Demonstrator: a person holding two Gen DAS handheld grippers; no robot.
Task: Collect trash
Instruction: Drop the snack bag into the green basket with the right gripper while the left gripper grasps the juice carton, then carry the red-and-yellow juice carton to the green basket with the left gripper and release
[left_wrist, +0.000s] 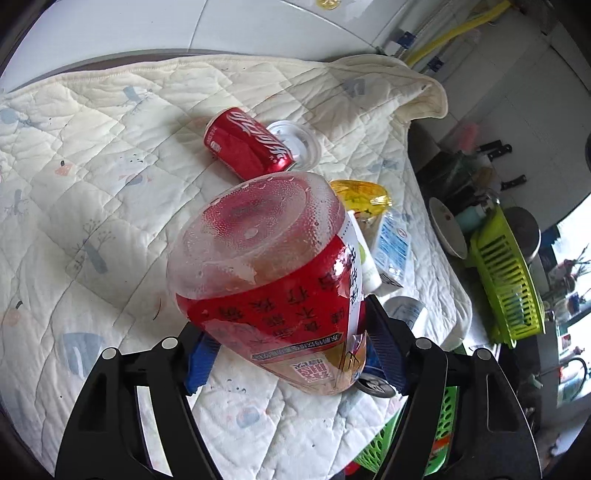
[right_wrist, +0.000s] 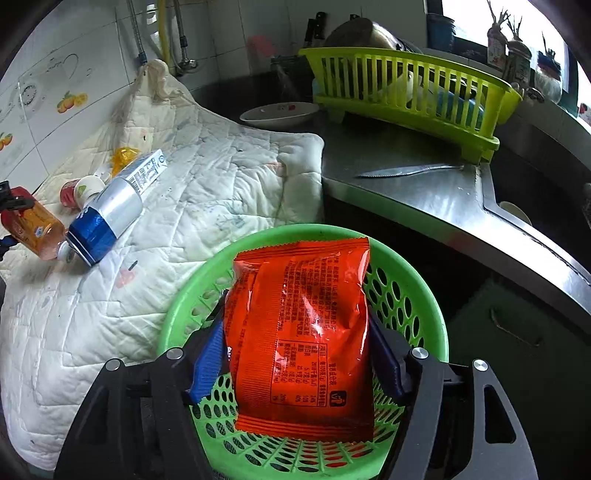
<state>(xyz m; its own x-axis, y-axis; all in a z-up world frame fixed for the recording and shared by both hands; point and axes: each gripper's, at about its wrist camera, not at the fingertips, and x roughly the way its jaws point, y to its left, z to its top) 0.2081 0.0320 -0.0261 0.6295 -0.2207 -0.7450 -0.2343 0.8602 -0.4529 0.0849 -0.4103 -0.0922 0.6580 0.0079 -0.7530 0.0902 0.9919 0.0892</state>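
Note:
My left gripper (left_wrist: 291, 350) is shut on a clear plastic bottle with a red label (left_wrist: 266, 273), held above the quilted cloth; the bottle also shows at the far left of the right wrist view (right_wrist: 33, 225). A red cola can (left_wrist: 247, 146) lies beyond it beside a clear plastic lid (left_wrist: 299, 138). A yellow wrapper (left_wrist: 360, 194), a small carton (left_wrist: 393, 251) and a blue and silver can (right_wrist: 107, 218) lie on the cloth. My right gripper (right_wrist: 295, 350) is shut on an orange snack bag (right_wrist: 301, 325), held over the green round basket (right_wrist: 417, 295).
The cream quilted cloth (left_wrist: 92, 206) covers the counter. A lime dish rack (right_wrist: 406, 92), a white bowl (right_wrist: 279, 112) and a knife (right_wrist: 406, 170) sit on the steel counter by the sink (right_wrist: 517, 206). The tiled wall stands behind.

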